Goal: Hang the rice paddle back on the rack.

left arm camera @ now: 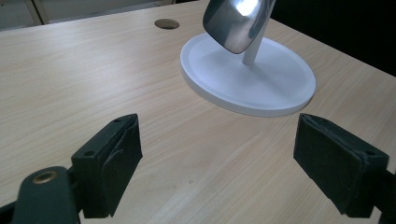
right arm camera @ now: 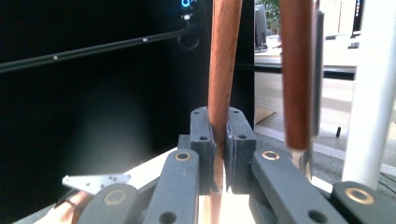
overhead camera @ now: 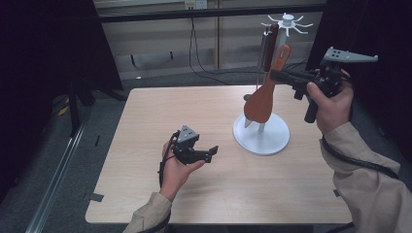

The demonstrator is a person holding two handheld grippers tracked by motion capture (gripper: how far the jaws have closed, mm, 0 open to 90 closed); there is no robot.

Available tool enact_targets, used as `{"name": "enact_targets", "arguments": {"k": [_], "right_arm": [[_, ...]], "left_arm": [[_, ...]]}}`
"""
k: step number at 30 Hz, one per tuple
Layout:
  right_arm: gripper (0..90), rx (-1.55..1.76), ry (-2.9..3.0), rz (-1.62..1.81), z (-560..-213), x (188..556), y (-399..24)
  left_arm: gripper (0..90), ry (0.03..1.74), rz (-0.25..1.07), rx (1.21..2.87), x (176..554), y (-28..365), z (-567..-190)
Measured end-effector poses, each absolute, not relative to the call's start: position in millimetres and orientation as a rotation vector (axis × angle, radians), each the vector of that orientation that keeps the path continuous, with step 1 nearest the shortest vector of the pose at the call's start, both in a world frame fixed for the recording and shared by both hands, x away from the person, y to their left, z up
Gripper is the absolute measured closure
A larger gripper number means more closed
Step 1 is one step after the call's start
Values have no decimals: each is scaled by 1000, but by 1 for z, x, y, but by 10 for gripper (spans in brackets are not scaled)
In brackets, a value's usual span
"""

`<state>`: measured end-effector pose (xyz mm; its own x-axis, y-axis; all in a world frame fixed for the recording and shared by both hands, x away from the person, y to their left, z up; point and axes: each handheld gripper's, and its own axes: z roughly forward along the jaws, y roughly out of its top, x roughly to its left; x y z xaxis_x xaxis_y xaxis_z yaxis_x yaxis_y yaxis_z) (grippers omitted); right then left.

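The right gripper [overhead camera: 276,75] has its jaws closed tight on the handle of the wooden spatula [overhead camera: 265,97], which hangs in the air beside the white rack [overhead camera: 262,133]. A metal utensil [overhead camera: 266,46] hangs on the rack. The left gripper [overhead camera: 206,154] rests wide open and empty above the table [overhead camera: 145,145].

the left hand [overhead camera: 177,167] lies low, palm up, cradling the left gripper [overhead camera: 210,153], whose jaws stand wide apart and point toward the right. the right hand [overhead camera: 330,102] is raised, forearm angled up, holding the right gripper [overhead camera: 273,74] level, its jaws pinched nearly together.
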<state>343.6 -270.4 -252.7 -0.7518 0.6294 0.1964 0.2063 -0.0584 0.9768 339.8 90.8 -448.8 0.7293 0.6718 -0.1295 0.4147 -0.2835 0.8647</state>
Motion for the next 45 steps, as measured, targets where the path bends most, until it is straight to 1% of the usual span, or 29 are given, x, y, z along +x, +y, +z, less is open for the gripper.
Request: {"name": "enact_targets", "arguments": {"k": [5,14,23,26,30,32,33,37,41,45], "right_arm": [[848,898,1898,1873,-243,353,-275],[847,915,1888,1886,-236,363,-277],[846,972,1853,1898,-244,372,-283],[832,974,1840,1917,-246,372,-282],[692,983,1811,1877,-250,367,-282],[608,983,1805,1853,-252,363,-284],[549,984,1791,1843,-254,361,-284],[381,976,1761,1793,-261,352,-284],[280,949,1756,1738,-267,340,-280],[208,934,1745,1687,-272,328,-276]], "left_arm": [[150,839,321,1921,339,91,-449],[150,836,326,1929,340,92,-450],[152,829,327,1926,340,93,-449],[152,820,333,1928,339,93,-447],[152,826,337,1931,339,93,-448],[151,829,334,1925,339,93,-449],[151,830,336,1925,339,94,-449],[151,831,341,1926,339,93,-448],[151,826,341,1928,339,92,-448],[150,826,345,1930,338,92,-449]]}}
